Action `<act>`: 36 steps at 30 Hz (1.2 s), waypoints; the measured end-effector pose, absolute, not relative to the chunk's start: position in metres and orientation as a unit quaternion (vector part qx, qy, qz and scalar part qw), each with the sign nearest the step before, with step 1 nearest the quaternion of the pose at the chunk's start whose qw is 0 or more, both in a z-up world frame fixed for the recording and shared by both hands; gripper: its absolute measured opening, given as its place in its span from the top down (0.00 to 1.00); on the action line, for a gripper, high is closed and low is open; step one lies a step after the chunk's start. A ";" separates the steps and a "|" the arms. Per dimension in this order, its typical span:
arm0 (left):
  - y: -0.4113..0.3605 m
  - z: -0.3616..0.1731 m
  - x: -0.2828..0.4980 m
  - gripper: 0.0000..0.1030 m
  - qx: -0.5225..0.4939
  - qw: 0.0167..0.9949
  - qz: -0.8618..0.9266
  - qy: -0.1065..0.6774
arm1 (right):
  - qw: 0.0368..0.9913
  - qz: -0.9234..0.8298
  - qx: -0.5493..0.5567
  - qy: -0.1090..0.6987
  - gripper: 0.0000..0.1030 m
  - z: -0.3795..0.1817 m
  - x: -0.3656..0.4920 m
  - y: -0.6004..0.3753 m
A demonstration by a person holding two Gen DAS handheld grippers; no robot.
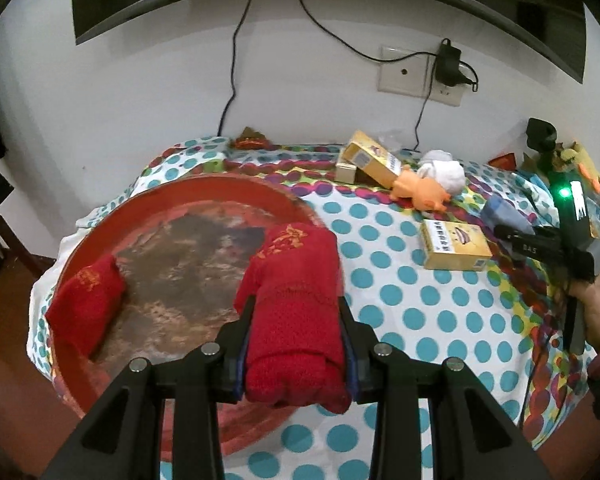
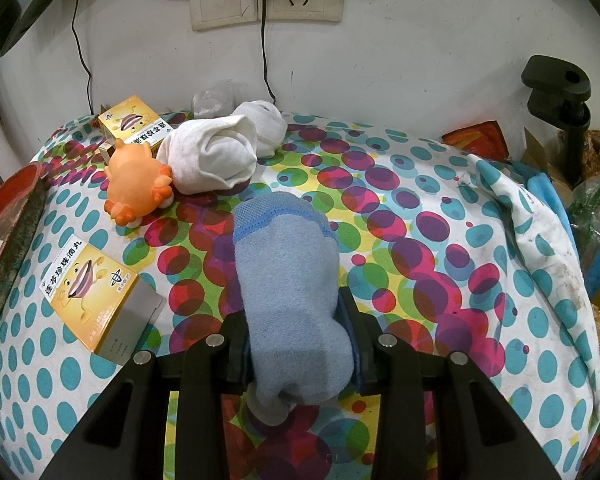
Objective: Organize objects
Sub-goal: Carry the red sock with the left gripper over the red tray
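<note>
A rolled red sock bundle (image 1: 296, 304) is clamped between the jaws of the left gripper (image 1: 297, 320), which are closed partway onto its sides. It is held over the near right rim of a round red tray (image 1: 236, 196) with a worn brown floor. A 2nd red sock bundle (image 1: 88, 312) lies inside the tray at its left side, well apart from the held one.

A rolled blue sock bundle (image 2: 290, 304) is pinched in the right gripper (image 2: 296, 332), whose jaws are drawn in close against it, just above the dotted tablecloth (image 2: 420, 240). In the left wrist view the right gripper (image 1: 512, 236) is seen at the far right, held by a hand (image 1: 594, 304).

On the cloth, 1 yellow box (image 2: 96, 292) lies to the near left of the blue bundle, and a 2nd yellow box (image 2: 136, 124) is seen at the far left by the wall. An orange toy (image 2: 134, 188) sits between them, touching 1 of 2 white sock bundles (image 2: 216, 156); the other white bundle (image 2: 262, 124) lies just behind it. A black clamp (image 2: 560, 96) stands at the far right.
</note>
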State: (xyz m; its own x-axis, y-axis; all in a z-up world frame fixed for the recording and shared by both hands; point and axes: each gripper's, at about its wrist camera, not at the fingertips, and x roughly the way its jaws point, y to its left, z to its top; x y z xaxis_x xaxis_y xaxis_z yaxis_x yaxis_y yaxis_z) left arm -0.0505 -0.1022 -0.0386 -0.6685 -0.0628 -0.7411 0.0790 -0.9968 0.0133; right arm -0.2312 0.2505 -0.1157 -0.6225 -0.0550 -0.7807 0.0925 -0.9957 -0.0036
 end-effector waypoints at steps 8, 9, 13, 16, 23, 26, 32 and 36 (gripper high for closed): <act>-0.126 -0.041 -0.045 0.65 0.410 0.068 -0.909 0.016 | 0.039 -0.900 0.433 0.021 0.67 -0.115 -0.231 0.250; -0.128 -0.042 -0.045 0.65 0.411 0.069 -0.909 0.014 | 0.039 -0.901 0.433 0.021 0.67 -0.115 -0.231 0.249; -0.141 -0.048 -0.042 0.65 0.417 0.081 -0.905 0.016 | 0.039 -0.900 0.433 0.020 0.67 -0.116 -0.231 0.249; -0.152 -0.052 -0.041 0.65 0.420 0.090 -0.903 0.020 | 0.039 -0.900 0.433 0.021 0.67 -0.115 -0.231 0.250; -0.178 -0.061 -0.039 0.65 0.430 0.116 -0.895 0.028 | 0.038 -0.900 0.433 0.020 0.67 -0.116 -0.231 0.249; -0.189 -0.065 -0.037 0.65 0.433 0.123 -0.892 0.031 | 0.038 -0.901 0.433 0.020 0.67 -0.116 -0.231 0.247; -0.211 -0.071 -0.034 0.65 0.437 0.136 -0.888 0.047 | 0.036 -0.901 0.432 0.021 0.66 -0.116 -0.230 0.248; -0.221 -0.077 -0.034 0.65 0.444 0.144 -0.883 0.049 | 0.036 -0.901 0.432 0.022 0.66 -0.115 -0.231 0.246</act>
